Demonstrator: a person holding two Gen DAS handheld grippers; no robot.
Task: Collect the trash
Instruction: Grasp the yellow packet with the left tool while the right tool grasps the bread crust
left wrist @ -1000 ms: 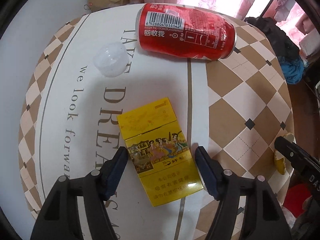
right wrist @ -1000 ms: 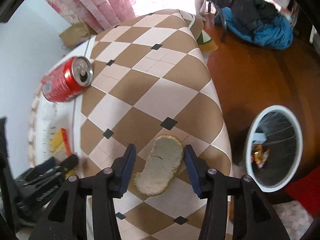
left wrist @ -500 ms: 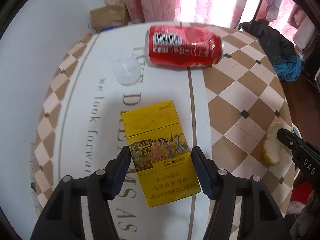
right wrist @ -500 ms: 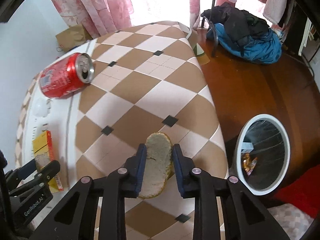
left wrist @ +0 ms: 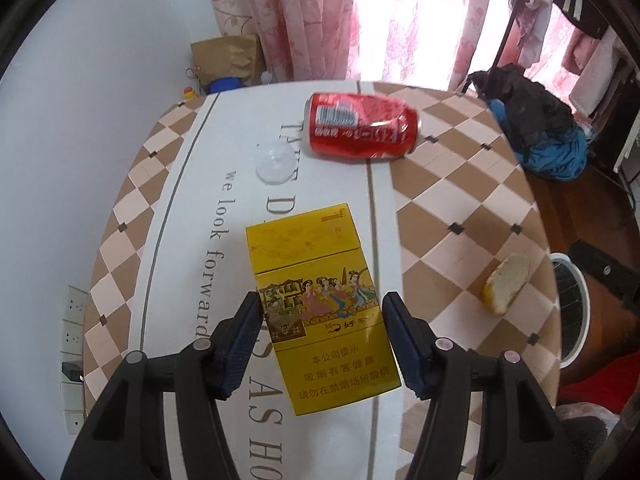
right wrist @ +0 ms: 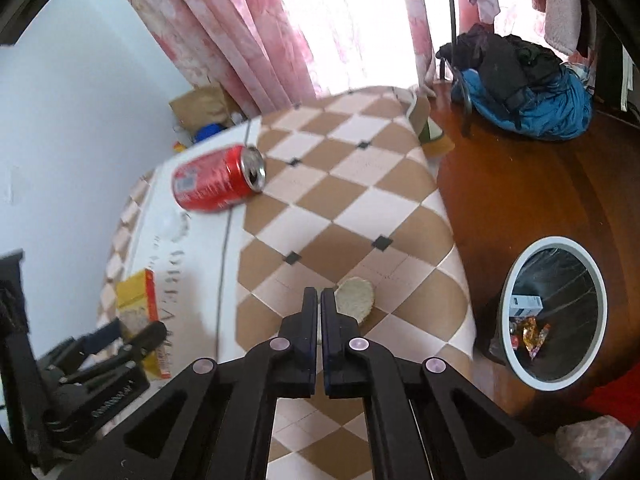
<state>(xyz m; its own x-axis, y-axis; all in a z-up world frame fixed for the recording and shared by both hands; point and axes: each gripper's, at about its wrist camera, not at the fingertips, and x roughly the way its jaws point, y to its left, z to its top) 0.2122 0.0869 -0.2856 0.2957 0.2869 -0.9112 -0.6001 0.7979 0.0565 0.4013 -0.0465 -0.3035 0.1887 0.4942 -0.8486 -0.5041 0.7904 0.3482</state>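
My left gripper is shut on a yellow cigarette pack and holds it above the table; both pads touch its sides. My right gripper is shut with nothing between its jaws; a piece of peel lies on the tablecloth just right of its tips, also visible in the left wrist view. A red cola can lies on its side at the far end of the table, also in the right wrist view. A clear plastic lid lies left of the can.
A white-rimmed trash bin with wrappers inside stands on the wooden floor right of the table. The checkered tablecloth hangs over the table's right edge. A chair with blue and black clothes stands beyond. Curtains and a paper bag are behind the table.
My left gripper closed on the cigarette pack and lifted it. My right gripper closed on the peel, rose, then shut fully; the peel now lies beside its tips on the table.
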